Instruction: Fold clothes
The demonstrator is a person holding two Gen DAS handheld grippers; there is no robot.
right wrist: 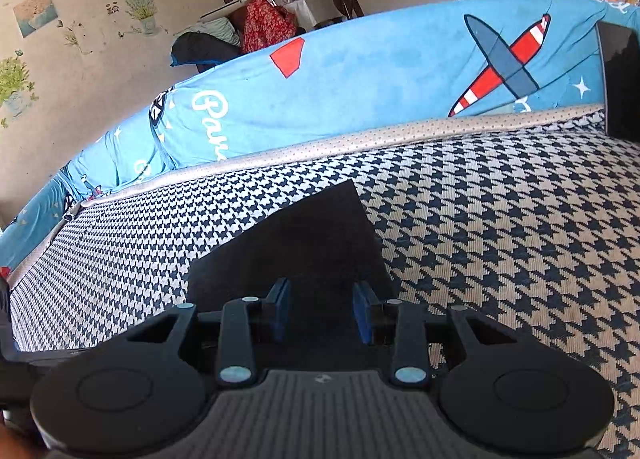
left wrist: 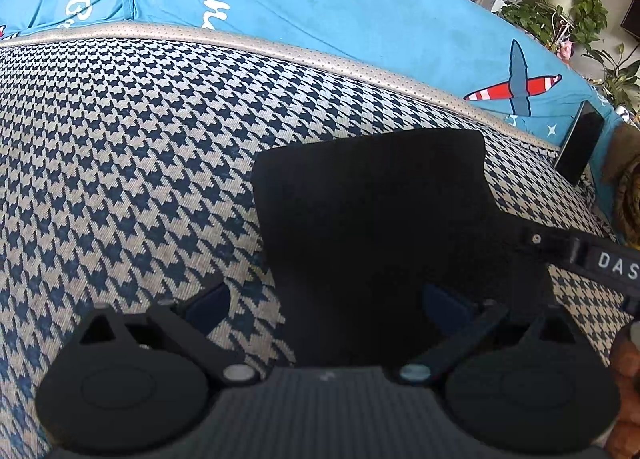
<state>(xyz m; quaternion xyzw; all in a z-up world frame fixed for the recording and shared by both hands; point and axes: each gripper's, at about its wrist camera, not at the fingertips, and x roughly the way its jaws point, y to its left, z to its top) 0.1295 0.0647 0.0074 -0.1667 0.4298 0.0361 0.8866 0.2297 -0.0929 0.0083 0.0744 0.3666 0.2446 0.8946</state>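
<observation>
Houndstooth cushion [left wrist: 120, 163] carries black folded garment [left wrist: 372, 211], lying flat right of centre. Left gripper [left wrist: 324, 303] jaws wide apart, one pad over bare cushion, one over the garment, nothing clamped. Right gripper [right wrist: 323, 313] jaws partly open above the garment's near edge, gripping nothing.

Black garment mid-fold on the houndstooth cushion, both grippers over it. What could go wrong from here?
1. The right gripper has its jaws apart over the black garment; closing here may pinch several layers and pull the fold open.
2. The left gripper straddles the black garment's edge, so it might snag the houndstooth cushion cover instead.
</observation>
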